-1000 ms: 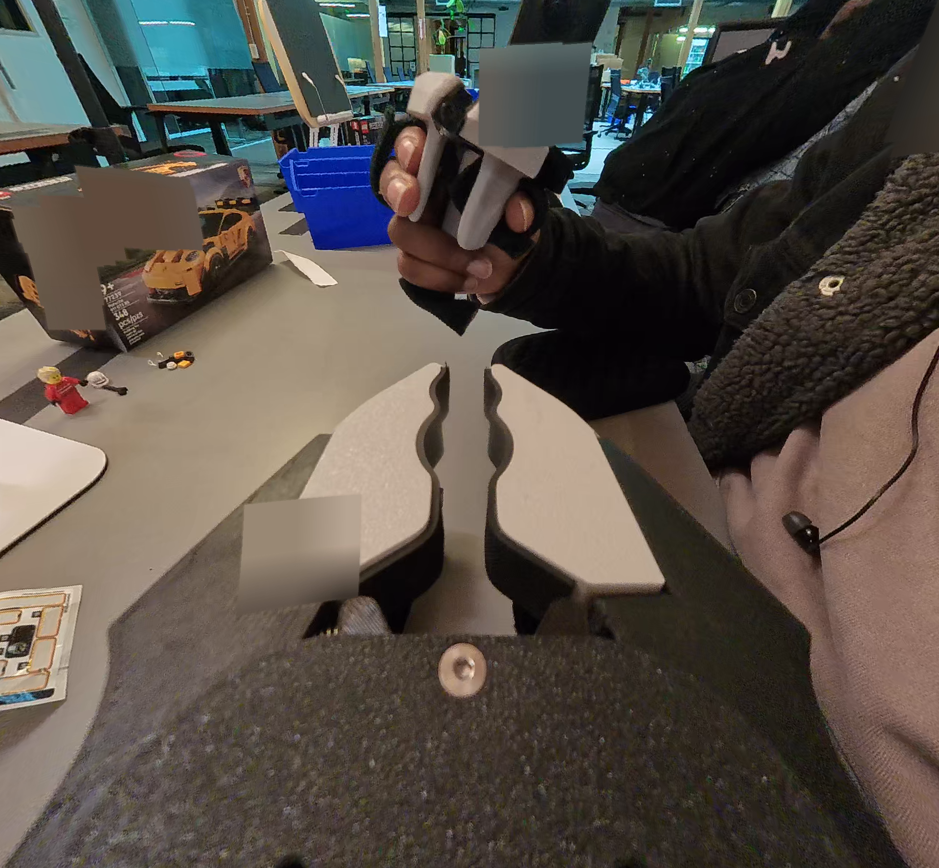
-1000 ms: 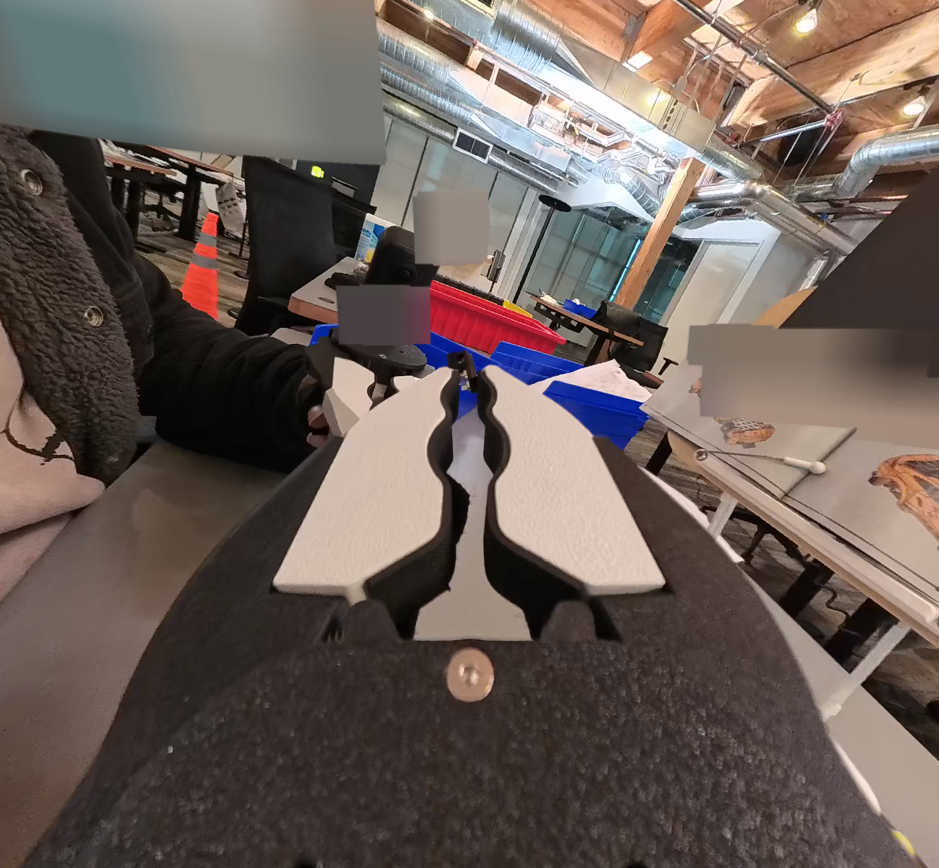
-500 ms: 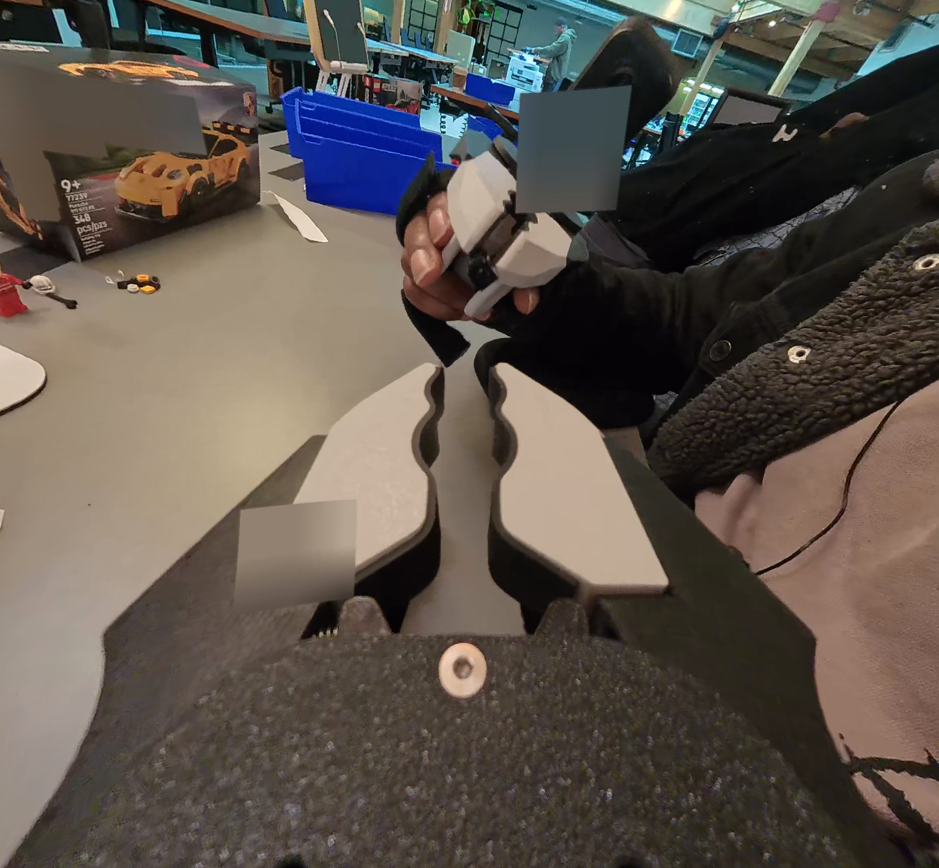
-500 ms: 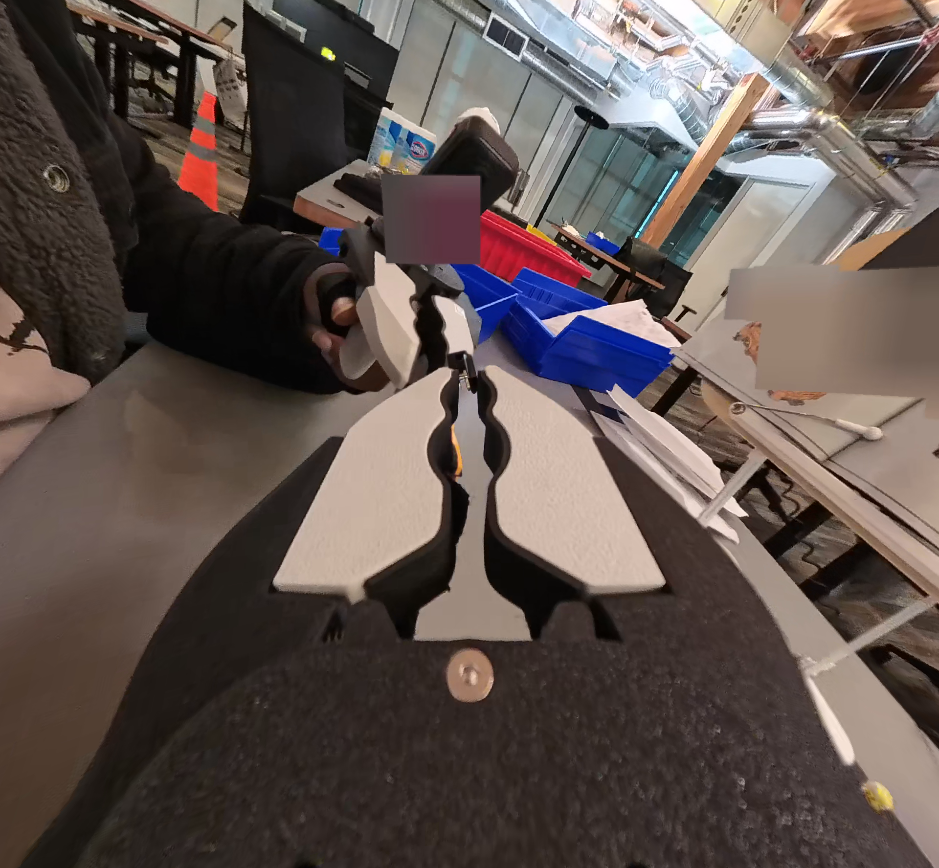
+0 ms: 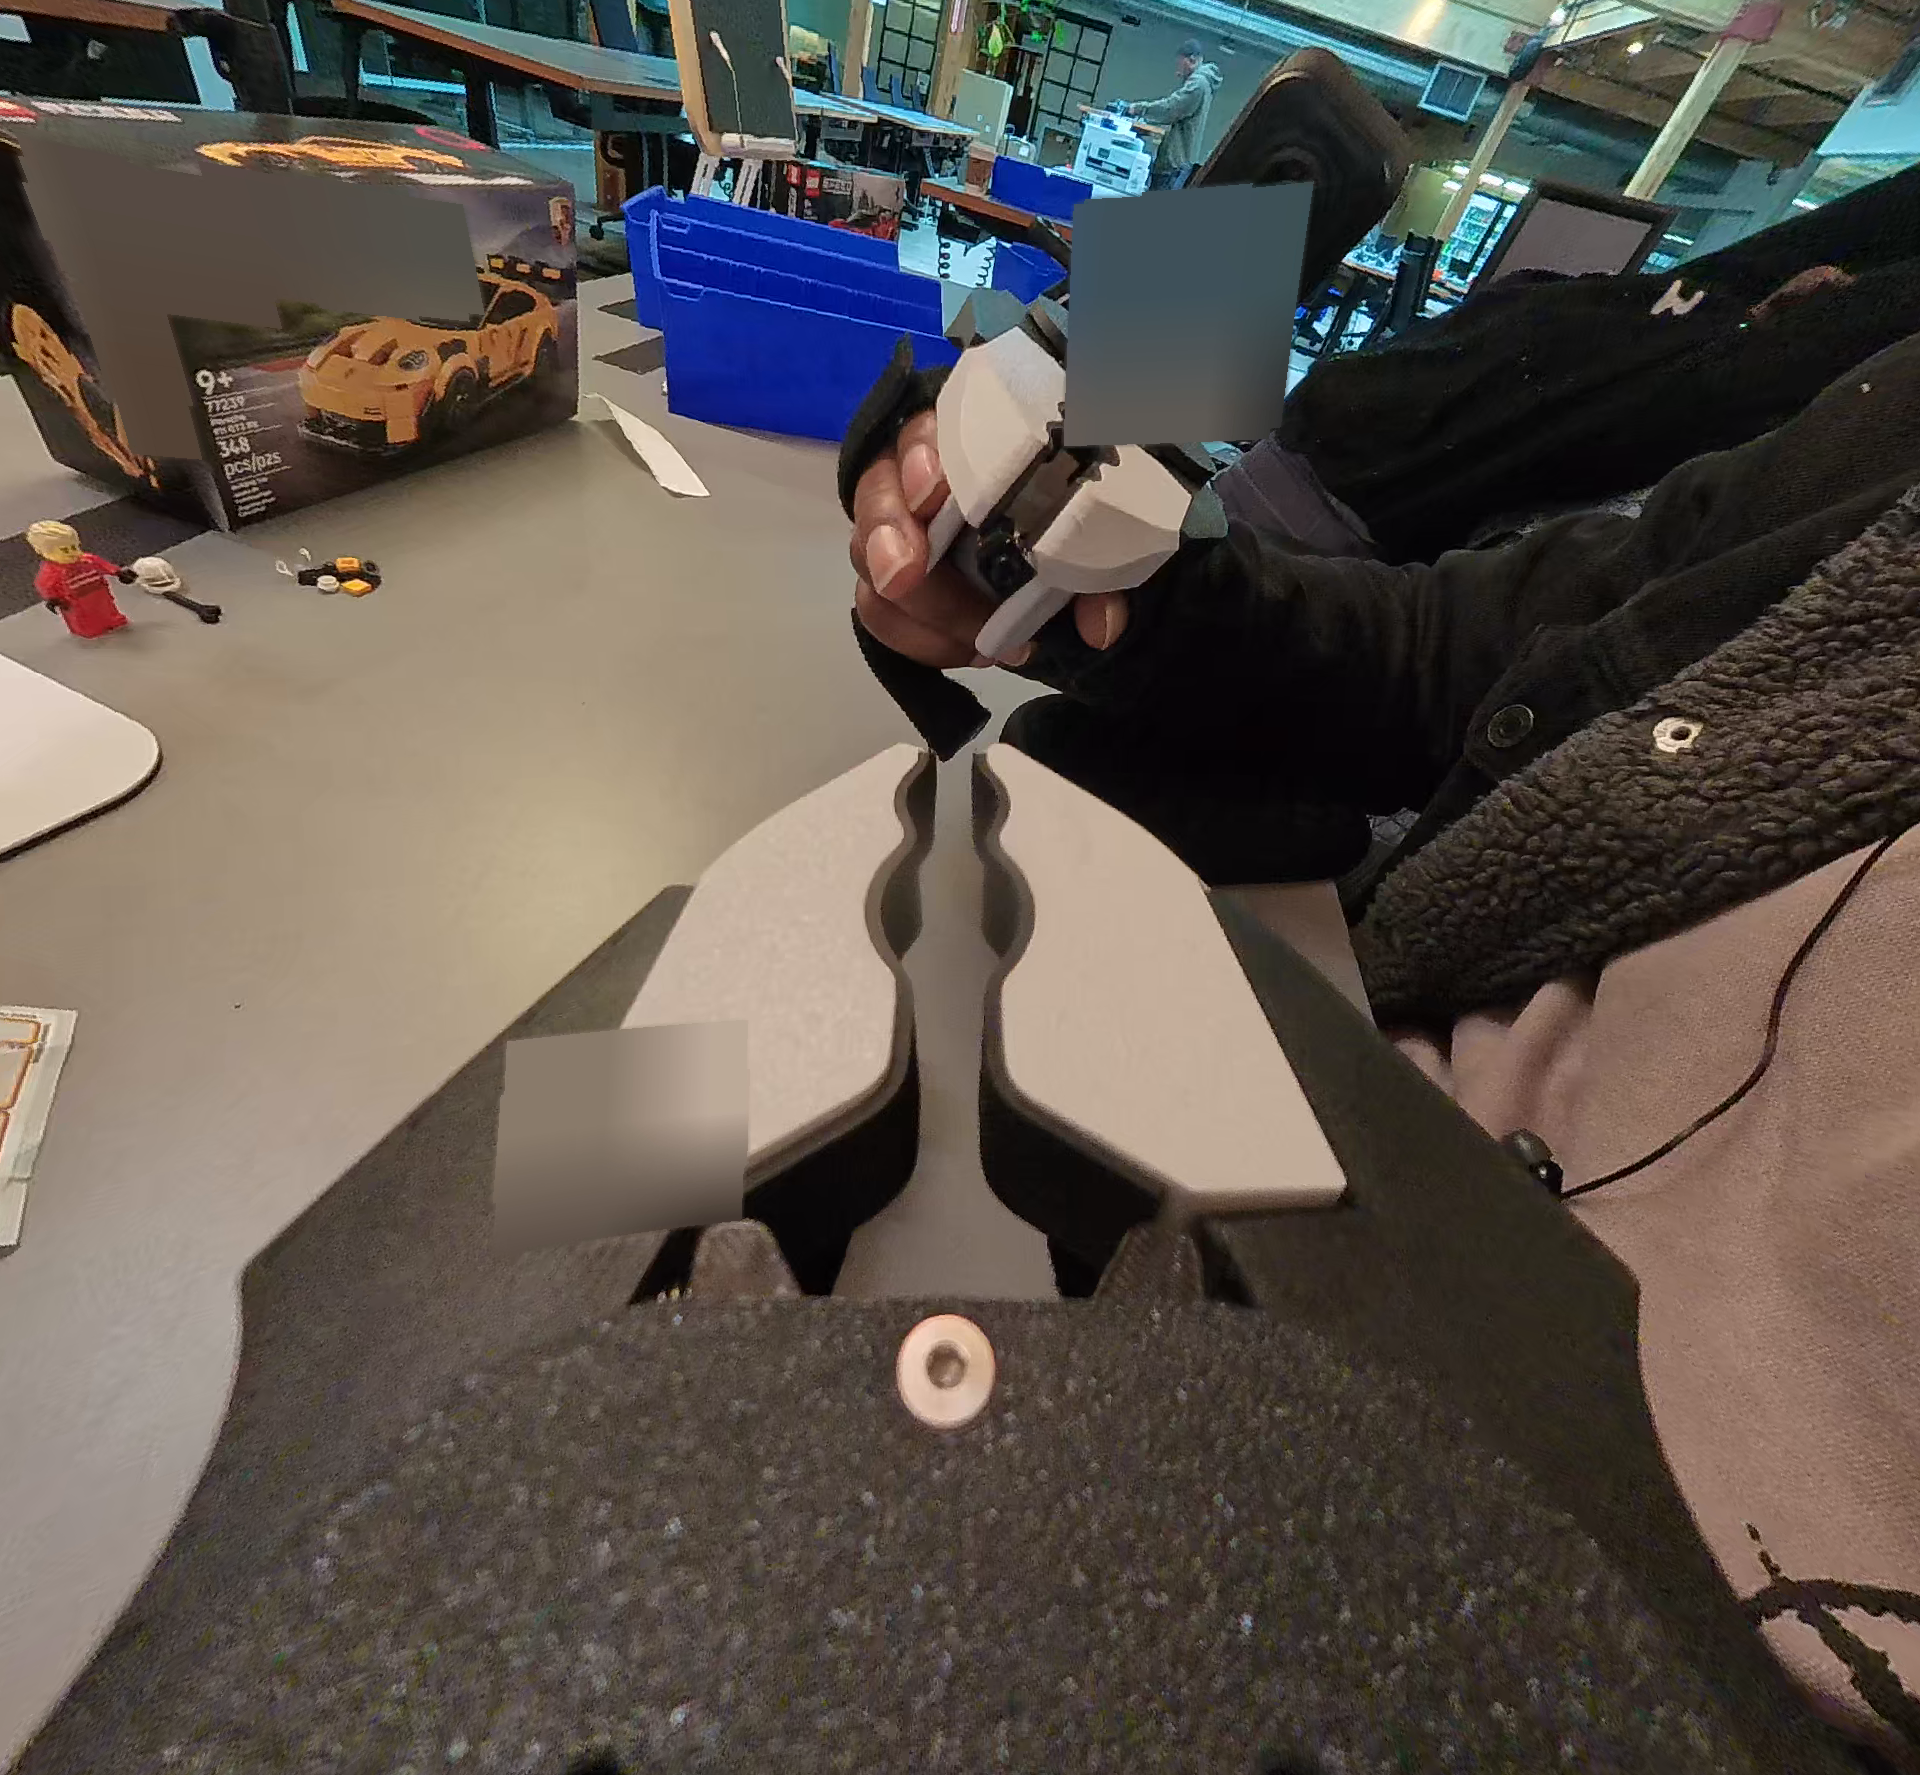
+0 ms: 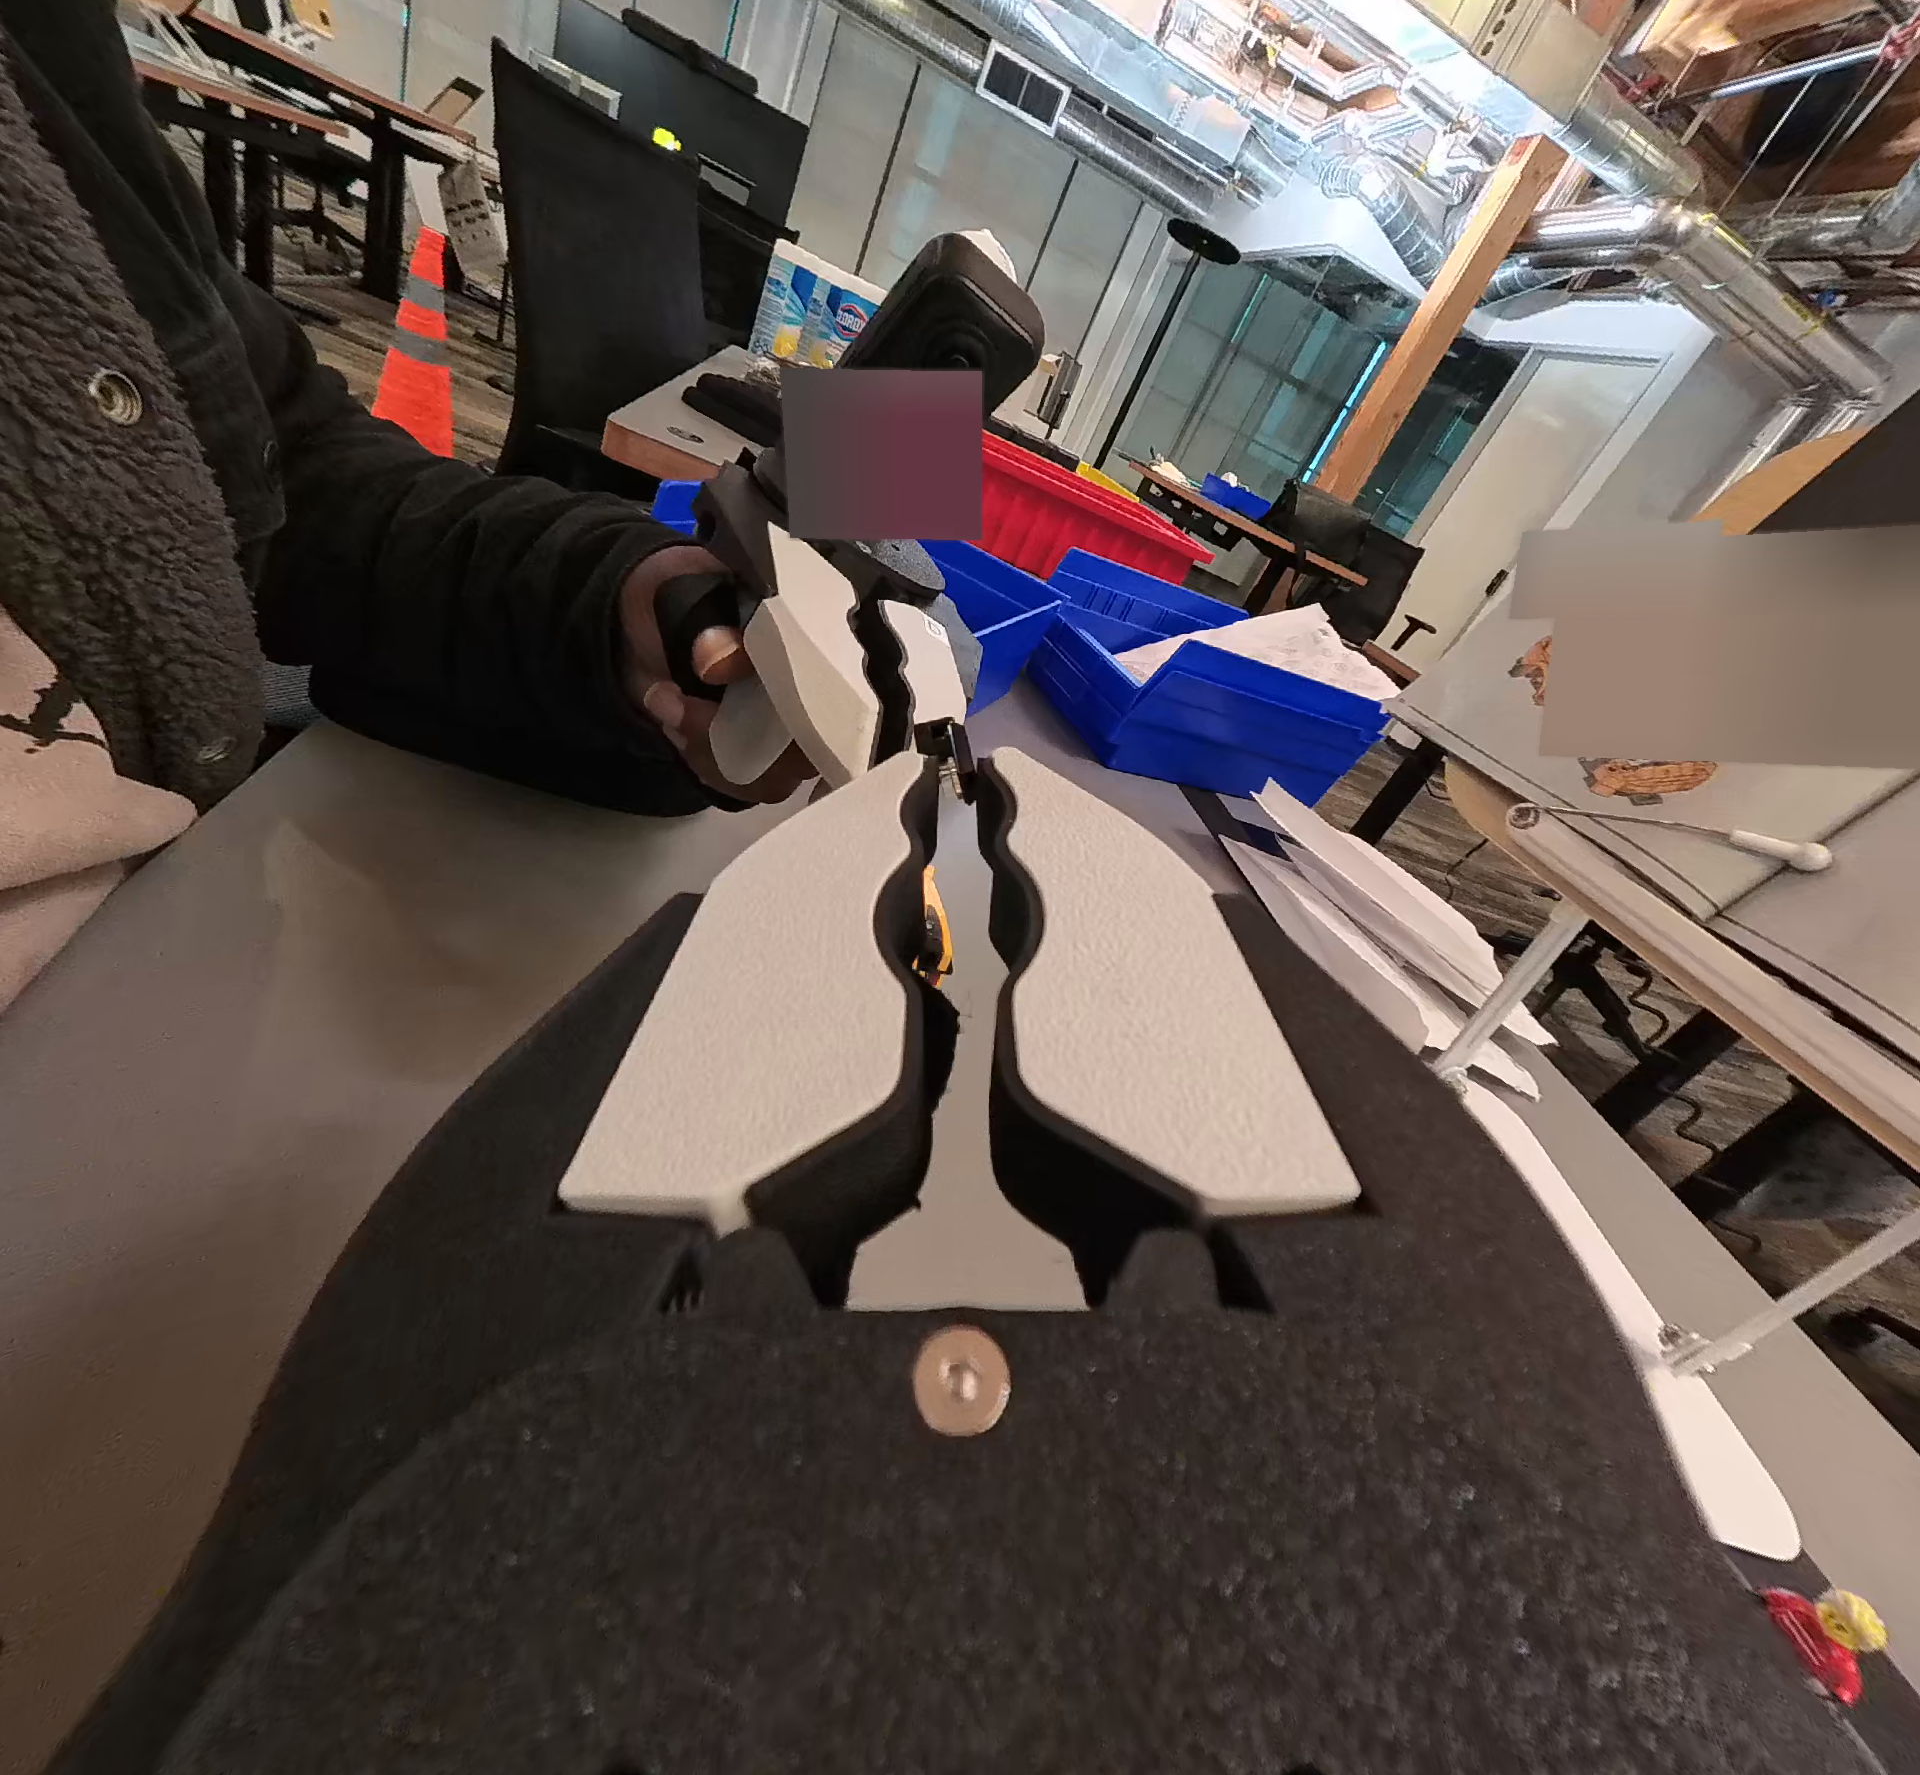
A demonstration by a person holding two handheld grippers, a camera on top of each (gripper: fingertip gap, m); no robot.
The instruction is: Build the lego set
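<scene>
My right gripper is shut on a small black and orange lego piece, whose black end pokes out at the tips. It also shows in the left wrist view, held in a hand above the grey table. My left gripper has its jaws nearly together with nothing seen between them. In the right wrist view it points at my right gripper's tips, almost touching the piece. A few loose small lego pieces and a red minifigure lie far left.
The lego box stands at the back left, with blue bins behind it. A white board and a sticker sheet lie at the left edge. Blue bins, a red bin and papers sit on the right. About 4 cm separates my left fingertips from my right. Both grippers' tips are roughly 35 cm from the red minifigure.
The two grippers have come closer, tip to tip, and lower over the table. The left gripper's jaws have narrowed. The right gripper still holds its piece.
</scene>
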